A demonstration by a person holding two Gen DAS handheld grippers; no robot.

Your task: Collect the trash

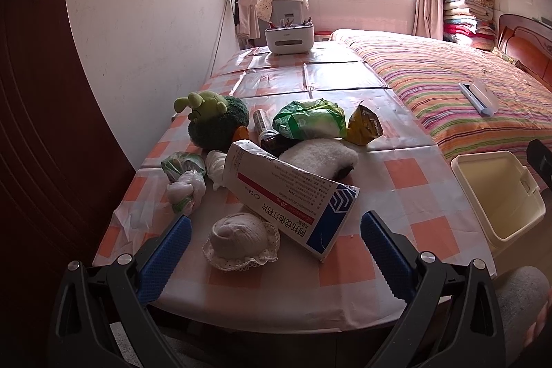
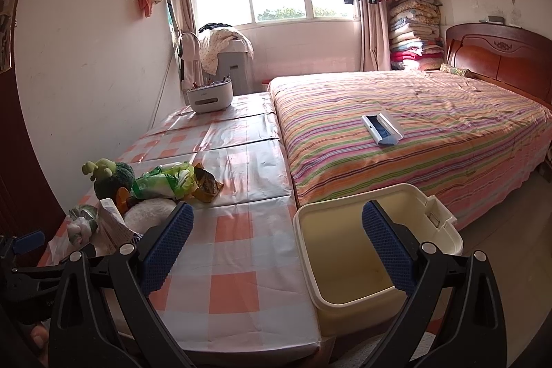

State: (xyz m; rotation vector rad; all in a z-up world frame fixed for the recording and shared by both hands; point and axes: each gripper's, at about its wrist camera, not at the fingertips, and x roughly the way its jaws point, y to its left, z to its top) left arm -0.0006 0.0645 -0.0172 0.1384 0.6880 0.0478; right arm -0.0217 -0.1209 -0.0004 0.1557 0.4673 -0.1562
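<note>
Left gripper [image 1: 276, 231]: jaws spread wide, nothing held, poised over the near edge of the counter [image 1: 407, 181], which is covered in an orange-and-white check cloth. A small white lace-edged cloth bundle [image 1: 241, 242] is seen between the jaws, low and just ahead of them. From the left of the pile: a knotted white-and-green bag [image 1: 184, 183], a crumpled tissue [image 1: 215, 166], then a long white-and-blue medicine carton [image 1: 293, 199] lying tilted, its blue end nearest the right jaw and partly over the bundle's far side. Behind these, a green plush toy [image 1: 214, 119], a small tube [image 1: 262, 123], a green plastic wrapper [image 1: 310, 119], a white fluffy item [image 1: 321, 157] and a yellow snack wrapper [image 1: 364, 125] are noted, crowded and touching.

Right gripper [image 2: 277, 230]: jaws likewise wide and empty. A cream bin [image 2: 307, 223], open-topped, stands just beside the counter's right edge, before a striped bed [image 2: 414, 112]; its interior lies behind the right jaw. A white organiser [image 2: 208, 97] is recorded at the counter's far end.
</note>
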